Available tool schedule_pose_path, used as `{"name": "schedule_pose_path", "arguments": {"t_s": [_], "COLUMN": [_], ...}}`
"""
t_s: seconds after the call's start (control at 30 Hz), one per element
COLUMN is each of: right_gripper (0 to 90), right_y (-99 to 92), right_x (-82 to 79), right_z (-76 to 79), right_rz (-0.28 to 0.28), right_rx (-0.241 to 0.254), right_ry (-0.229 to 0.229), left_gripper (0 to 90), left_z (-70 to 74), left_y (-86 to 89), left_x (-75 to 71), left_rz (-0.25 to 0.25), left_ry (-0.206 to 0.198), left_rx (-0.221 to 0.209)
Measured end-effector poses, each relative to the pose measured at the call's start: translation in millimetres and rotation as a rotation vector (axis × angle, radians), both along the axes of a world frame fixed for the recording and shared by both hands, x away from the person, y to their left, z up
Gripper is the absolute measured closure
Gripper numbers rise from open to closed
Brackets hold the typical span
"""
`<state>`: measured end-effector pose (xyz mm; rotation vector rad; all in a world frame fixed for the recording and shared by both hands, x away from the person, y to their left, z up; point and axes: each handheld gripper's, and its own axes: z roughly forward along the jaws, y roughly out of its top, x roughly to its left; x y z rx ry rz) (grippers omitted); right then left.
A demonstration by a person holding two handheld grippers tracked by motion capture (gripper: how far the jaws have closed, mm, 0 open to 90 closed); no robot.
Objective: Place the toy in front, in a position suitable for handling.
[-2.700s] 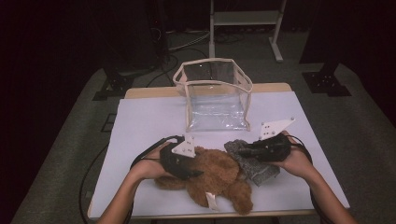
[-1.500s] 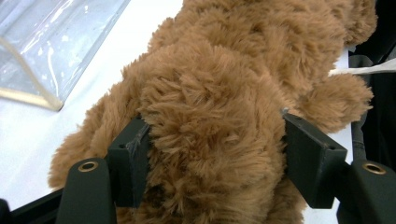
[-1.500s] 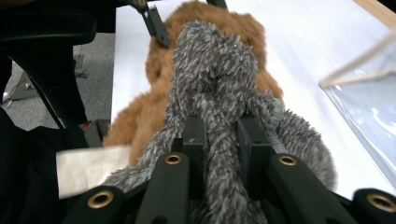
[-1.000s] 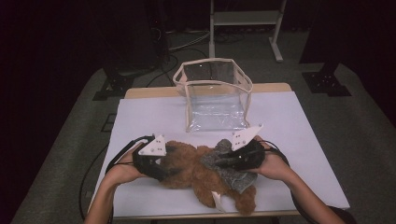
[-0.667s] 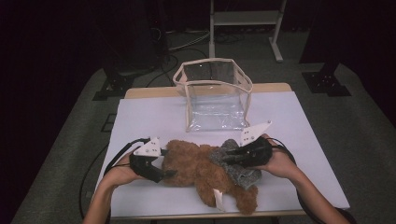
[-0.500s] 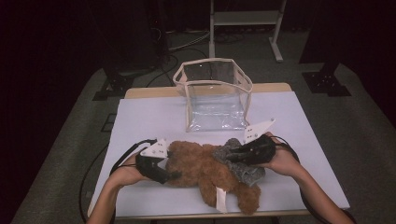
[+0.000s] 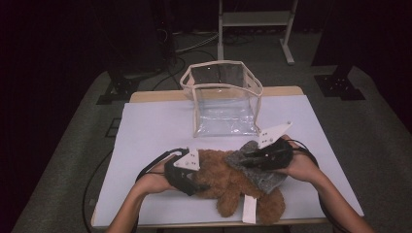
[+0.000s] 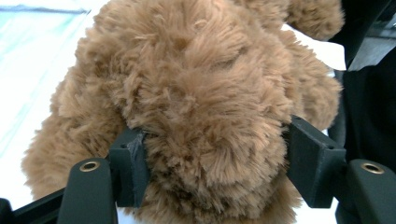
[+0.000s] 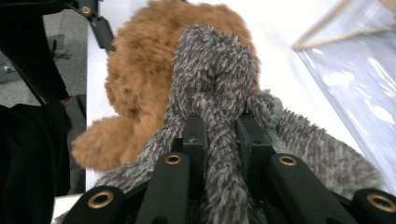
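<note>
On the table (image 7: 145, 121), the plush bear (image 7: 228, 177) lies at the near edge with the fuzzy knit garment (image 7: 257, 170) draped over its right side. The left gripper (image 7: 187, 177) sits against the bear's left end, jaws on either side of it, and the right gripper (image 7: 265, 158) rests on top of the garment (a fold of it pinched between its jaws). Behind them, toward the table's far edge, stands the clear zip bag (image 7: 223, 99), well apart from the bear.

black tongs (image 7: 201, 187), brass-ringed screw holes, grey three-cornered plates, trailing black cables
</note>
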<state>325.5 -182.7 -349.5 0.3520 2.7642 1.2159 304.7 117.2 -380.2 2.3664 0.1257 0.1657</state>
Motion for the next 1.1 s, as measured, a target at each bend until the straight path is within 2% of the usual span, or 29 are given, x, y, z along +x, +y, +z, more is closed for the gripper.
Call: {"name": "schedule_pose_path", "arguments": {"t_s": [0.07, 0.1, 0.13, 0.17, 0.23, 0.33, 0.4, 0.5, 0.63, 0.73, 0.87, 1.07, 1.1], "right_gripper": [75.4, 75.4, 75.4, 75.4, 75.4, 75.3, 75.2, 75.2, 75.1, 75.2, 75.3, 75.3, 75.3], "right_y": [6.8, 6.0, 4.2, 0.1, -6.1, -12.5, -19.9, -37.3, -63.3, -73.4, -69.6, -40.9, -33.9], "right_x": [-0.2, 0.1, 0.2, 0.3, -0.6, -3.1, -5.2, -7.6, -8.5, -8.5, -7.2, -1.6, -0.7], "right_z": [-1.8, -1.1, -0.7, -0.2, 0.7, 1.7, 2.5, 2.4, -0.9, -2.1, -8.2, -8.9, -7.0], "right_rz": [0.018, 0.017, 0.013, 0.011, 0.003, -0.008, -0.021, -0.06, -0.117, -0.145, -0.138, -0.079, -0.065], "right_rx": [0.006, 0.019, 0.031, 0.051, 0.069, 0.077, 0.084, 0.091, 0.117, 0.13, 0.111, 0.111, 0.108], "right_ry": [-0.003, -0.004, 0.002, 0.013, 0.019, 0.014, 0.008, 0.011, 0.025, 0.025, 0.043, 0.049, 0.048], "left_gripper": [28.9, 27.8, 27.6, 27.3, 25.5, 20.9, 20.5, 24.6, 25.9, 26.4, 27.1, 27.1, 27.6], "left_z": [6.4, 9.3, 14.2, 17.8, 21.7, 20.3, 15.2, 13.4, 14.0, 14.7, 13.6, 11.1, 9.7], "left_y": [5.7, 8.0, 10.0, 9.2, 0.2, -16.3, -22.1, -19.1, -14.0, -11.0, -2.4, 11.0, 18.7], "left_x": [2.4, 3.3, 4.8, 5.6, 6.6, 11.7, 15.0, 15.6, 12.0, 10.5, 8.0, 4.1, 1.9], "left_rz": [0.026, 0.036, 0.042, 0.036, 0.025, 0.014, 0.014, 0.006, -0.017, -0.028, -0.026, -0.022, -0.014], "left_ry": [-0.013, -0.022, -0.024, -0.034, -0.054, -0.065, -0.047, -0.035, -0.027, -0.032, -0.018, 0.004, 0.013], "left_rx": [0.018, 0.008, -0.026, -0.042, -0.054, -0.025, 0.018, 0.033, 0.044, 0.067, 0.073, 0.098, 0.105]}}
